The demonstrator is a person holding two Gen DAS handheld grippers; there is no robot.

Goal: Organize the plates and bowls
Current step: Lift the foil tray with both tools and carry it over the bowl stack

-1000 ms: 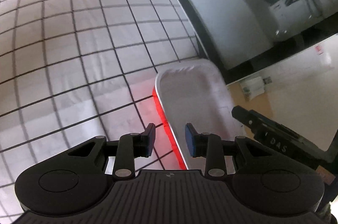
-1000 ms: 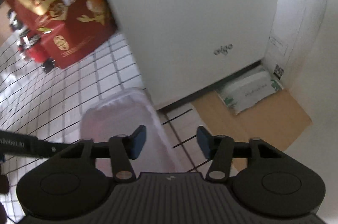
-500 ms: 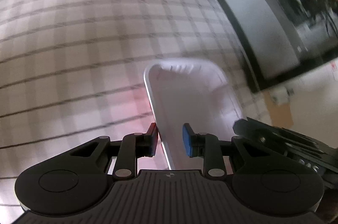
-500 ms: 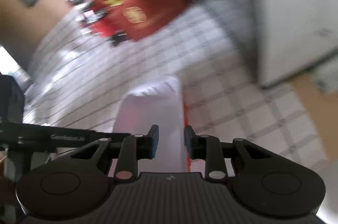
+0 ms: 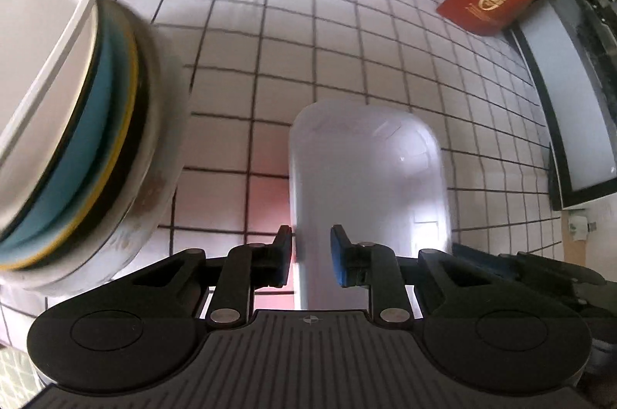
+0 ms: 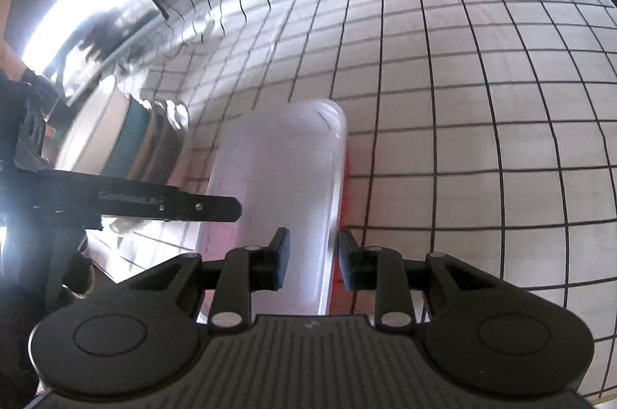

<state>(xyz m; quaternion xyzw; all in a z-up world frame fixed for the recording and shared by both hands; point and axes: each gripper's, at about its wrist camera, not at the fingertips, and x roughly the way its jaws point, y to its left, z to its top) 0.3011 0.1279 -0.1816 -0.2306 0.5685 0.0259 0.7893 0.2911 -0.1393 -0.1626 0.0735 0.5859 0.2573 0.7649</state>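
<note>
The left claw [image 5: 310, 256] is closing on the left rim of the white oblong plate [image 5: 366, 177]. The right claw [image 6: 313, 264] is clamped narrow on that plate's [image 6: 277, 174] right rim, red underneath. From each claw the plate stretches toward 12 o'clock over the checked worktop [image 5: 270, 42]. Only the left view shows the stacked bowls [image 5: 69, 123] clearly, at 9 o'clock; the right view blurs them.
</note>
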